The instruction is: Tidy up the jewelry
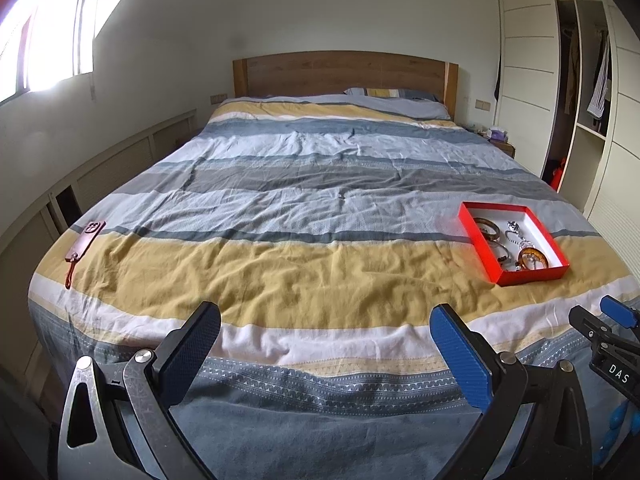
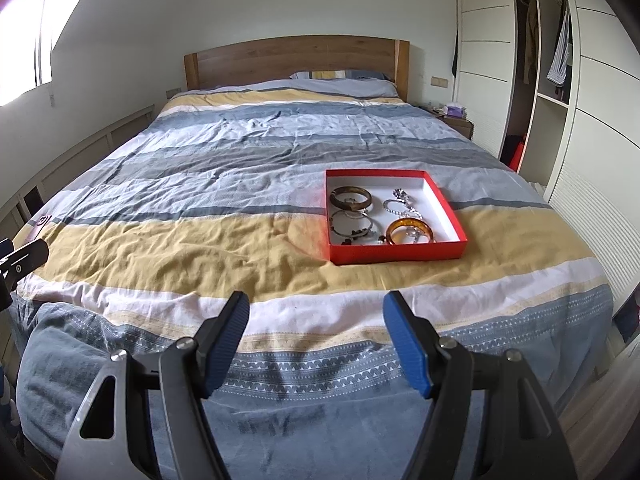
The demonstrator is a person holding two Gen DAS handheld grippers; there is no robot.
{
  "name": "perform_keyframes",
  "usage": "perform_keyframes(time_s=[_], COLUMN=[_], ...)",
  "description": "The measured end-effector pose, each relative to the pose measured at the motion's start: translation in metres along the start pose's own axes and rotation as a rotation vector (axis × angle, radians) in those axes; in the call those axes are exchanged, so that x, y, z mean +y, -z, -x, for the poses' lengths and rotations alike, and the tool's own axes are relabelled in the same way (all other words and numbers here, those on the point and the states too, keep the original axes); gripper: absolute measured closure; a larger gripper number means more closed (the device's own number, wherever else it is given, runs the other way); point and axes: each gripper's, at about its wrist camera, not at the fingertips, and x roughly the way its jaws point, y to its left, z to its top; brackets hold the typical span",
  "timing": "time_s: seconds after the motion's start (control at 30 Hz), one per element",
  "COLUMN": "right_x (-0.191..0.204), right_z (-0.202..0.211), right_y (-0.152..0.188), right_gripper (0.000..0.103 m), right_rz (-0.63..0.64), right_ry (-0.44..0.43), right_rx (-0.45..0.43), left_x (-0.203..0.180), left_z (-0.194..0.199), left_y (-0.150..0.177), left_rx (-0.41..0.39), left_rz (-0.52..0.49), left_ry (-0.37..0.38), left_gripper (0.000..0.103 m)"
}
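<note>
one shallow red cardboard box (image 2: 424, 251), white inside, lies on the striped, creased cotton bed (image 2: 200, 248) ahead of the right tongs (image 2: 316, 320) and far right of the left tongs (image 1: 326, 330). it holds two amber bangles (image 2: 409, 231), thin metal rings, a sparkly chain. both tongs gape, empty.
</note>
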Motion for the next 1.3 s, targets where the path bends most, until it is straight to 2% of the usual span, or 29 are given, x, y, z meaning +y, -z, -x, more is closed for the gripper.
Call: perform_keyframes(time_s=[1.3], right_x=[-0.011], right_z=[-0.049], right_y=[0.018], right_gripper=[0.035], right_rz=[-0.027], right_ry=[0.028], right_rx=[0.119], left_x=[-0.003], left_z=[-0.054], left_y=[0.020], left_rx=[0.136], left_rz=[-0.027], left_ry=[0.021], left_gripper=[0.001])
